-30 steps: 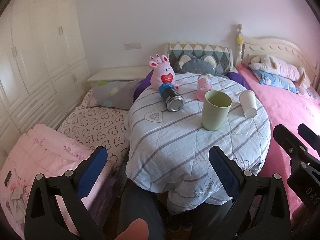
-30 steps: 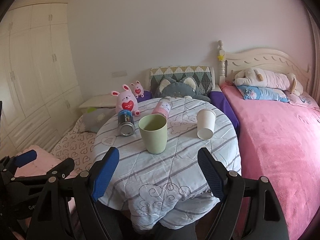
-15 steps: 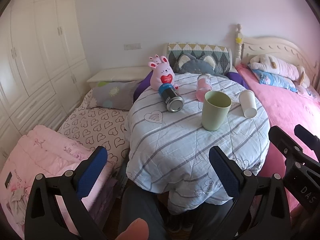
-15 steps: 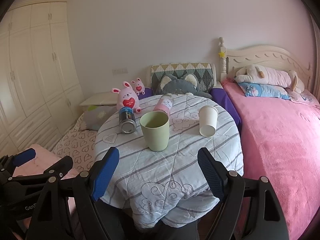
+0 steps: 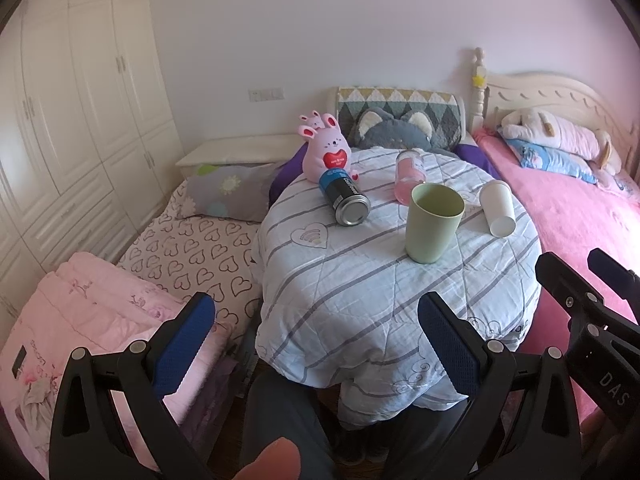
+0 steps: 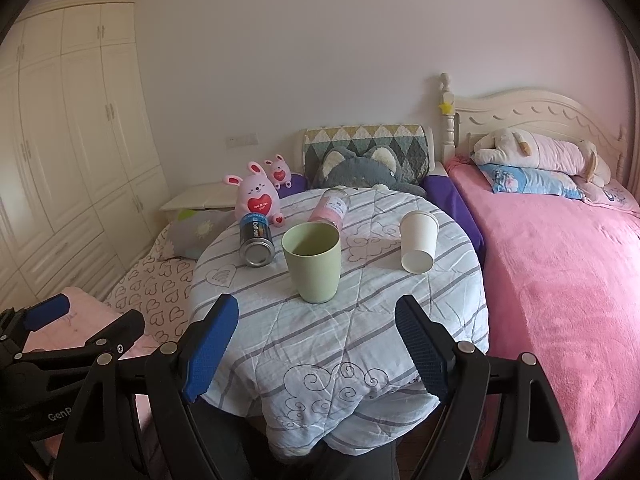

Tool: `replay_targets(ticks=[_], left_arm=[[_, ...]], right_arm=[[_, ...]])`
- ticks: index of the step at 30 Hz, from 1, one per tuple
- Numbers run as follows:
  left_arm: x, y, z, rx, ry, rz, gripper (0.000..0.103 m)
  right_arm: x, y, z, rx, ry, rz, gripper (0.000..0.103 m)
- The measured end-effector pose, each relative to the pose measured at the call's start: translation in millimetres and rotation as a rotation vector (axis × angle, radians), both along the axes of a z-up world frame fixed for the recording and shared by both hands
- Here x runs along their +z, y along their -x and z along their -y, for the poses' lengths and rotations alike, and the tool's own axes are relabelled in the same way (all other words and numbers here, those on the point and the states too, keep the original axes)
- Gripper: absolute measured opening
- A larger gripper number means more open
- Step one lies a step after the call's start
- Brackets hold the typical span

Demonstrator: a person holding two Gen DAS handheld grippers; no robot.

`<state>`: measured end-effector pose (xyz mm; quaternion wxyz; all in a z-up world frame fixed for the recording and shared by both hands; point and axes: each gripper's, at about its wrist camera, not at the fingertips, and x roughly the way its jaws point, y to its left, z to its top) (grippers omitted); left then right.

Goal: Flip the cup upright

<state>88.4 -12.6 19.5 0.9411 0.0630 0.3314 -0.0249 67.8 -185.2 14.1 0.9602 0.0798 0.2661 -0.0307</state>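
Both grippers are hanging short of the table's near edge: the left gripper (image 5: 316,332) is spreading its blue pads wide with nothing between them, and the right gripper (image 6: 316,338) is doing the same beside it. Bare striped cloth is lying between the pads and the green cup (image 6: 312,262), which is standing upright with its mouth up near the middle of the round table (image 6: 344,364). A white paper cup (image 6: 418,240) is lying on its side, well apart to the right. Left of the green cup, a can (image 6: 256,238) is lying down; just behind it, a pink bottle (image 6: 332,208) is lying too. A pink bunny (image 6: 258,196) is sitting at the far edge.
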Motion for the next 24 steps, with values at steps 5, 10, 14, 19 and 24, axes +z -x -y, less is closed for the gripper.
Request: replay_targets(ticks=[5, 10, 14, 19, 24], left_arm=[[1.2, -2.0, -1.5, 0.001, -0.001, -0.002, 0.102], [1.0, -1.7, -1.2, 0.001, -0.002, -0.001, 0.102], [0.9, -1.4, -0.7, 0.002, -0.004, -0.001, 0.102], [0.6, -4.7, -6.7, -0.004, 0.003, 0.007, 0.103], [-0.7, -4.6, -8.1, -0.015, 0.003, 0.026, 0.103]], right_arm=[[-0.3, -0.3, -0.4, -0.001, 0.000, -0.001, 0.082], [0.6, -1.6, 0.1, 0.003, 0.000, -0.009, 0.082], [-0.5, -2.8, -1.1, 0.002, 0.002, -0.010, 0.082], [-4.6, -5.0, -3.2, 0.002, 0.000, -0.020, 0.082], [-7.6, -6.5, 1.8, 0.001, -0.001, -0.029, 0.082]])
